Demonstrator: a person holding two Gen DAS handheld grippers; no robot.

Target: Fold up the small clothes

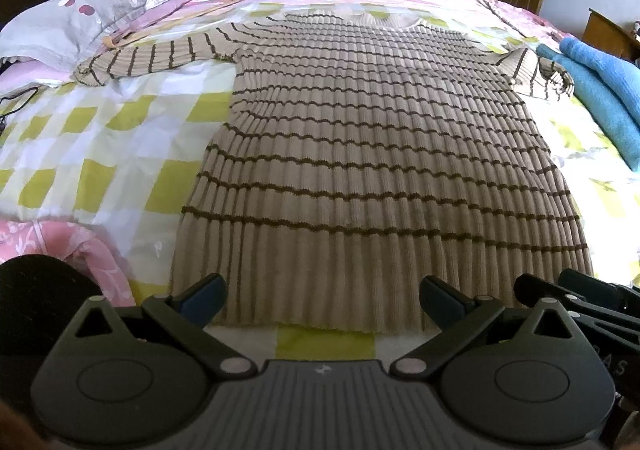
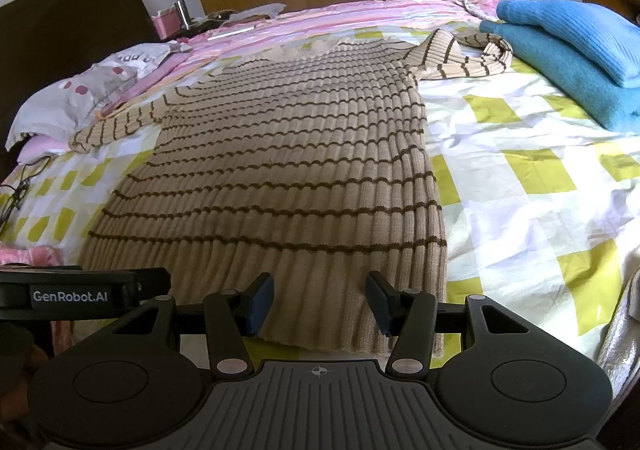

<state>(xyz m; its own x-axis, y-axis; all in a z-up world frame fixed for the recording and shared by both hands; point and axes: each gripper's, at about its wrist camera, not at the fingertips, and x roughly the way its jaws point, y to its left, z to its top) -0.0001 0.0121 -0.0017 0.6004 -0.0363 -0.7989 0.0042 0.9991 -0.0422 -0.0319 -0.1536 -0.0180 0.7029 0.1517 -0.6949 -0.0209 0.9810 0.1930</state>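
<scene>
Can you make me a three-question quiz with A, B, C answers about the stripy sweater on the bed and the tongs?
1. Where is the blue folded pile?
A. right of the sweater
B. on the sweater
C. on the pillow

2. What colour are the sweater stripes?
A. red
B. dark brown
C. white

3. How are the left tongs and right tongs?
A. both open
B. both shut
C. holding a sleeve

Answers: 1 A, it lies beyond the right sleeve. 2 B, brown lines cross the beige knit. 3 A, gaps show between the fingers above the hem.
</scene>
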